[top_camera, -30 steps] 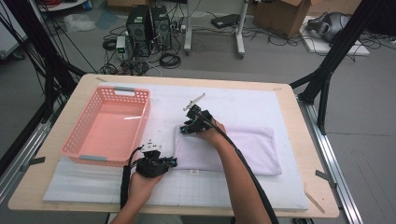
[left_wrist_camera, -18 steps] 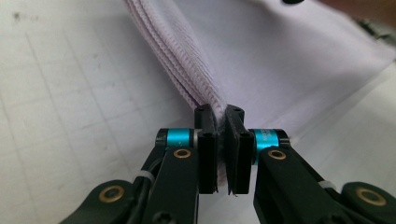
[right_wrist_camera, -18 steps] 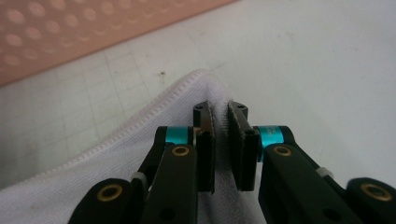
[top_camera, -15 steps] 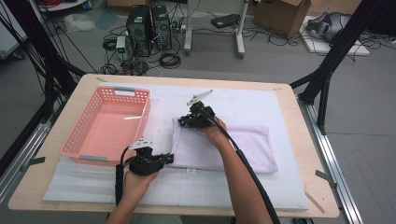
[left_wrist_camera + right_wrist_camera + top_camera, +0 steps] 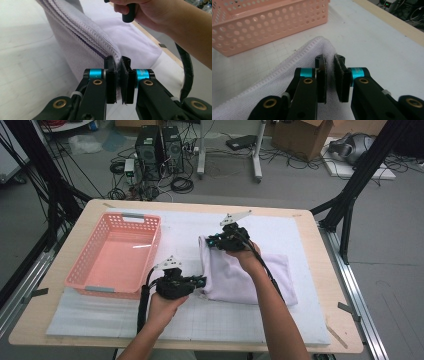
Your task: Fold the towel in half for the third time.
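pink basket beside white towel, clamped by left tongs and right tongs.

A lab: computer towers, floor cables.

Two grippers lifting a towel's left edge

At frame centre, the left gripper and right gripper pinch the white towel at its raised left edge; a pink basket sits left on the table.
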